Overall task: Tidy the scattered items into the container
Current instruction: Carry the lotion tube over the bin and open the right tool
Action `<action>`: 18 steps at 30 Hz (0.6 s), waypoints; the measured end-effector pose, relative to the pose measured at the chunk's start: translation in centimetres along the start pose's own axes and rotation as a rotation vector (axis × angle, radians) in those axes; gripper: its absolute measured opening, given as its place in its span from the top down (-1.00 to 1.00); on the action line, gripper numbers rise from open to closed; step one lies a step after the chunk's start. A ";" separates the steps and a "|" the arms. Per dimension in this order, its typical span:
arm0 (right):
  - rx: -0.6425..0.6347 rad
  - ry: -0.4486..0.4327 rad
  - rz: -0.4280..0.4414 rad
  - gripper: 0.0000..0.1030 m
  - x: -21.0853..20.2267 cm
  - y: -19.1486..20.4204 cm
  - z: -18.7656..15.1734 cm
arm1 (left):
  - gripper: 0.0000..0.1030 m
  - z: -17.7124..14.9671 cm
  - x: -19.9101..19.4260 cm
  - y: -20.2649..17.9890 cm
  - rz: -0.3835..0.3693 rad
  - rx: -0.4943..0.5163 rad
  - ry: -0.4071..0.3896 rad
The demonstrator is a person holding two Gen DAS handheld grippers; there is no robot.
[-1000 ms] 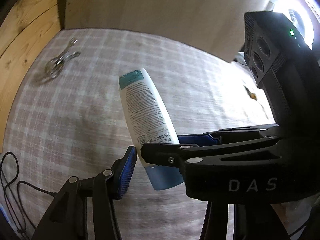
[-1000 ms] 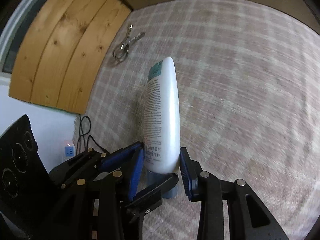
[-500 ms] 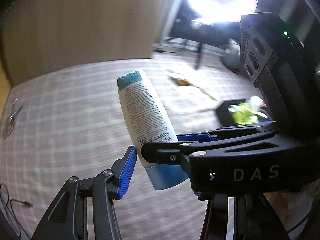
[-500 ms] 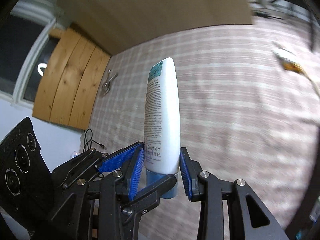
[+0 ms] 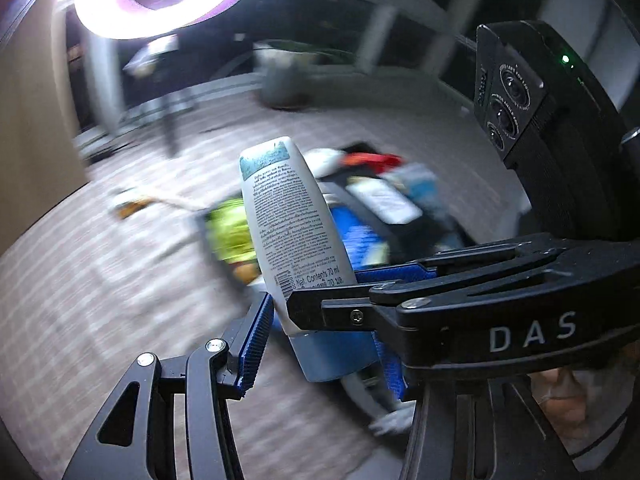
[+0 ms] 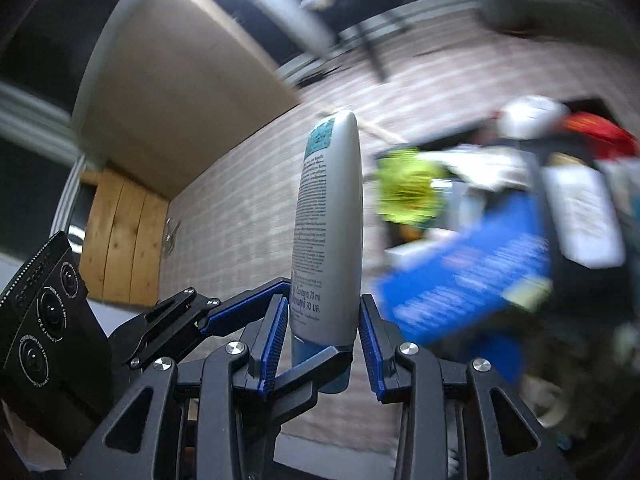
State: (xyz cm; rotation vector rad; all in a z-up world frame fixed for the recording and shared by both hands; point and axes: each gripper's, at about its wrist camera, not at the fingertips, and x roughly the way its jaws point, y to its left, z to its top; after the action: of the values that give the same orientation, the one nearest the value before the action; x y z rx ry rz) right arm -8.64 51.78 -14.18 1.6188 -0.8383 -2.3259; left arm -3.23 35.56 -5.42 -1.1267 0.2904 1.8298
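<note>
**Item in transit: lotion bottle, carry-to-container step**

Step in hand, as judged: transport of one scattered item toward the container, not yet released. Next move calls for bringing the bottle above a free gap among the contents, lowering it base-first or laid flat, then parting the pads cleanly so nothing tips out.

- Lotion bottle: held clear of the surface at centre frame, cap end down. Flattened oval body, smooth off-white plastic, teal band at the rounded top, small black print on the back. Pale blue cap, matte, wider than deep.
- Right gripper: about half open, ribbed blue pads pressed on the bottle's narrow sides just above the cap.
- Left gripper: roughly half open, fingers straddling the cap end across its broad axis; far pad hidden behind the other tool, so actual pressure cannot be told.
- Container: black, straight-walled, right of centre beyond the bottle, blurred. Already crowded: crinkly yellow-green packet, glossy blue packet, white-labelled and red pieces.
- Checked cloth: pale woven plaid, soft, beneath everything.
</note>
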 end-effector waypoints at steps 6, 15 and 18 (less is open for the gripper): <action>0.122 -0.085 -0.062 0.36 -7.0 -7.7 -3.2 | -0.02 1.8 4.0 -9.5 -0.080 0.169 0.045; 0.270 -0.121 -0.118 0.36 -11.3 -17.7 -6.5 | -0.02 2.6 11.5 -18.6 -0.161 0.289 0.171; 0.286 -0.116 -0.122 0.37 -11.1 -19.7 -6.9 | -0.02 2.5 13.1 -20.3 -0.146 0.319 0.192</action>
State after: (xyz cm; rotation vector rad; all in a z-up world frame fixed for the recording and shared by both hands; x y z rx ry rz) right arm 5.13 70.75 -17.68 1.6970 -1.1753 -2.4988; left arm 9.85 55.58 -9.36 -1.0677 0.5750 1.4869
